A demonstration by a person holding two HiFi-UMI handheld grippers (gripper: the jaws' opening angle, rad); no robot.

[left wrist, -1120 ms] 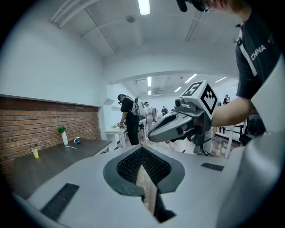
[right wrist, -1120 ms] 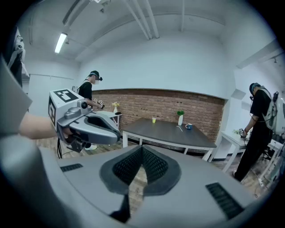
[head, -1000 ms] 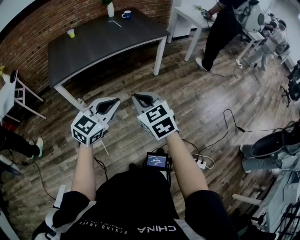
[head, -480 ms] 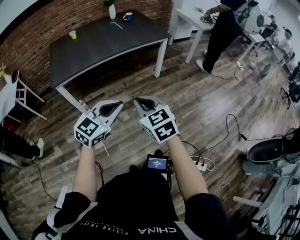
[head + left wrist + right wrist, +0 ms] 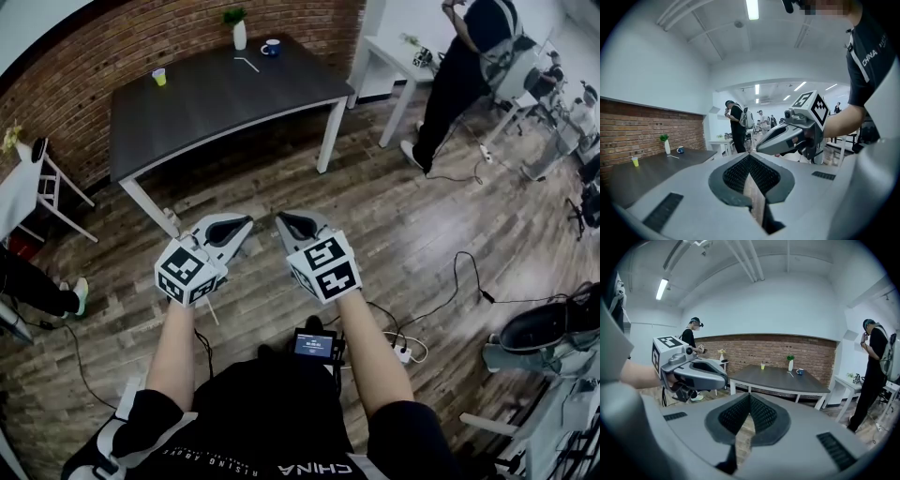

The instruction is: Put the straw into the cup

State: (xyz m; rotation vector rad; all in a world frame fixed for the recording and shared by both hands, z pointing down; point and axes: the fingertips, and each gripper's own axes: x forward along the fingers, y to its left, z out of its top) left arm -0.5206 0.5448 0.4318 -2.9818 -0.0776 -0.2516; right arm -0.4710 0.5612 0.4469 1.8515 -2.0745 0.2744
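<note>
A thin white straw [image 5: 247, 64] lies on the dark table [image 5: 216, 103] across the room, near a blue mug [image 5: 271, 47]. A small yellow cup [image 5: 159, 76] stands at the table's far left. In the right gripper view the straw [image 5: 790, 374], the mug [image 5: 800, 371] and the yellow cup [image 5: 762, 366] show small and distant. My left gripper [image 5: 247, 222] and right gripper [image 5: 279, 218] hover side by side over the wooden floor, well short of the table. Both are shut with nothing in them.
A white vase with a plant [image 5: 239, 36] stands by the mug. A person [image 5: 469, 66] stands at a white desk [image 5: 398, 52] at the back right. Cables and a power strip [image 5: 403, 328] lie on the floor. A white chair [image 5: 42, 192] is on the left, along the brick wall.
Both grippers keep their place and stay shut. The head view has tipped, so the table sits lower in the picture. The person at the back right has straightened up.
</note>
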